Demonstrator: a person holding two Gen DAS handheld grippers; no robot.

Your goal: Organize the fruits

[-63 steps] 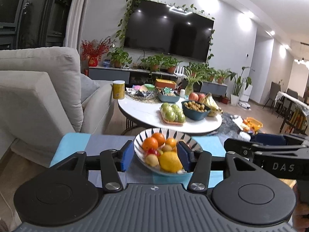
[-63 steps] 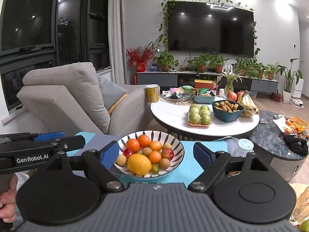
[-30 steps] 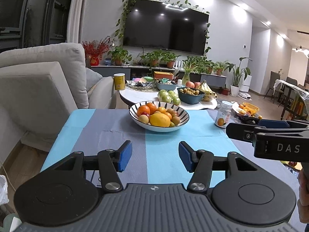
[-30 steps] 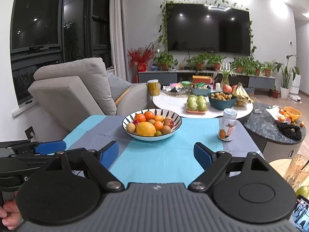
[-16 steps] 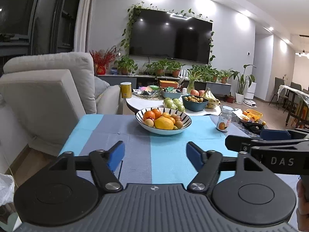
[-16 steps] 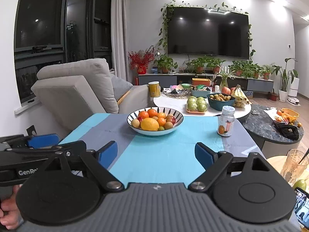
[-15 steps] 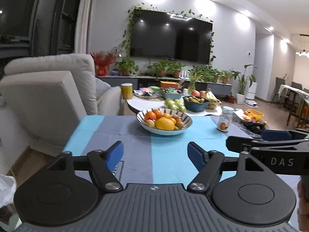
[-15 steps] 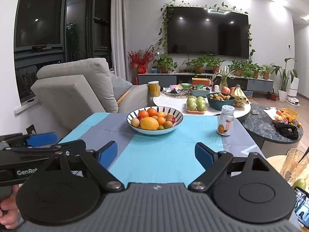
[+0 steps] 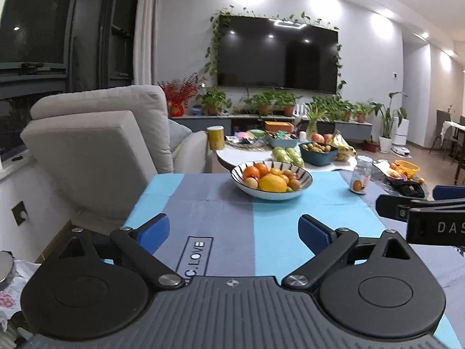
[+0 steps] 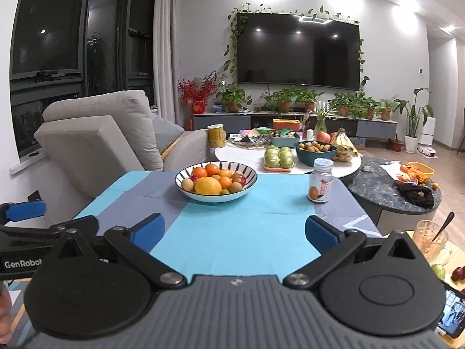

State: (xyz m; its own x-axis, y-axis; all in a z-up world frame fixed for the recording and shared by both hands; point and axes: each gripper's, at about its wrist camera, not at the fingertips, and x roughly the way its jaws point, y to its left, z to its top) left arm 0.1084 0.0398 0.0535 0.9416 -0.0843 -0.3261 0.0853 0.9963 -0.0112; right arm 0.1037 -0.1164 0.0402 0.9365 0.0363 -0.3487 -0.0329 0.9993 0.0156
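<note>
A striped bowl point(image 9: 306, 181) point(image 10: 251, 184) heaped with oranges, a yellow lemon point(image 9: 272, 183) point(image 10: 207, 187) and small fruits stands at the far end of a blue and grey tablecloth point(image 9: 232, 209) point(image 10: 247, 226). My left gripper point(image 9: 234, 232) hangs over the near end, well short of the bowl; its jaws are opening wide and hold nothing. My right gripper point(image 10: 234, 229) is open and empty at a like distance. Each gripper shows at the edge of the other's view.
A small jar point(image 9: 360, 176) point(image 10: 321, 181) with an orange label stands right of the bowl. Beyond are a round white table point(image 10: 247, 157) with green apples, bananas and a blue bowl, and a grey sofa point(image 10: 96, 145) on the left. A glass point(image 10: 430, 241) sits low right.
Both grippers drew back from the bowl, which now looks smaller and farther. The left jaws spread much wider. The right jaws stayed open.
</note>
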